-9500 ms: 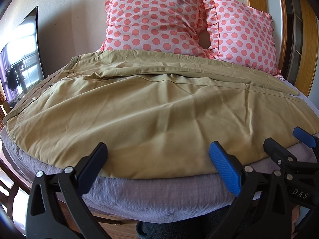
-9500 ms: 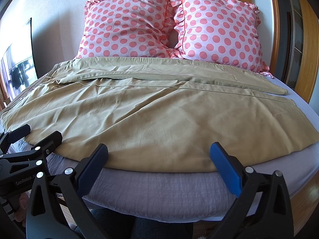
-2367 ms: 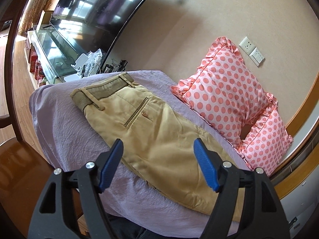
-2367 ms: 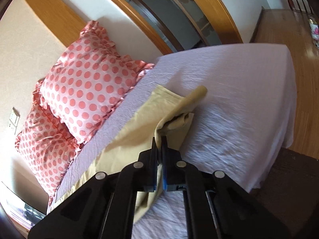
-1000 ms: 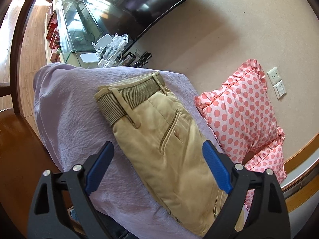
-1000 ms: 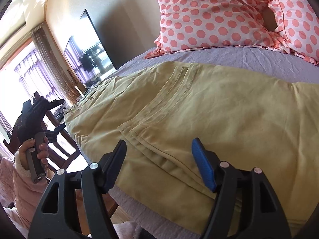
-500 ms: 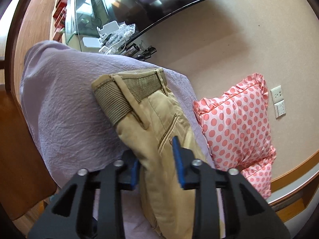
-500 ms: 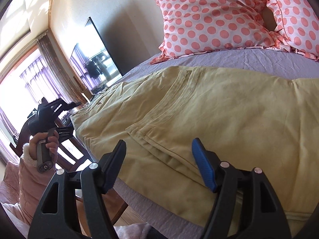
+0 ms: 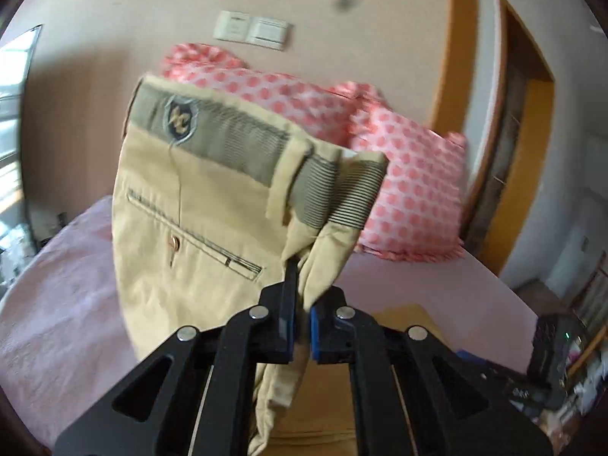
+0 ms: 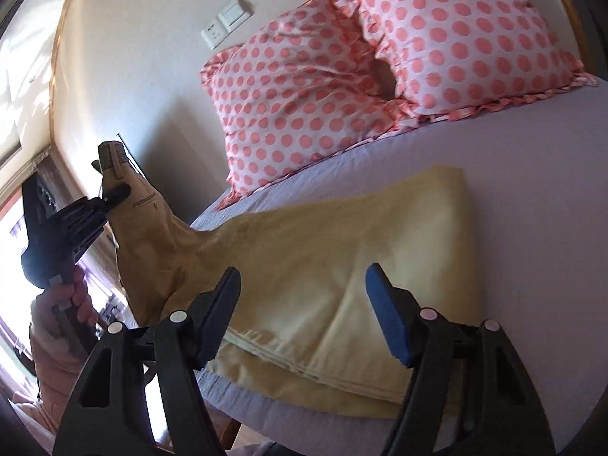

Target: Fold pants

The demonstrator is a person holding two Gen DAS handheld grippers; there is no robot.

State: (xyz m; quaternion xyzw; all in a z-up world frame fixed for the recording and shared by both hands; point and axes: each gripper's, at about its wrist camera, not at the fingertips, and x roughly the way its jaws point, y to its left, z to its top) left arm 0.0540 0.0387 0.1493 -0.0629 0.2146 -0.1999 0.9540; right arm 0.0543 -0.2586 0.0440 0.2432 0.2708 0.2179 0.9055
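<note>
Khaki cotton pants lifted at the waistband off the lilac-sheeted bed.
Left wrist view: left tongs (image 9: 301, 326) clenched on the khaki cotton pants (image 9: 197, 235) at frame centre. Right wrist view: right tongs (image 10: 302, 304) released, low centre, above pants (image 10: 342, 266) on the lilac-sheeted bed (image 10: 532, 190).

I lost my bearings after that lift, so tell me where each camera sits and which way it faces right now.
Left wrist: rides the left gripper, facing the headboard wall; its closed jaws pinch the lifted pants near the waistband, pillows behind.
Right wrist: rides the right gripper, open above the bed, looking across the folded legs toward the pillows; the left gripper and the person's hand show at left.
Shared: pants, pillows, bed, wall sockets.
</note>
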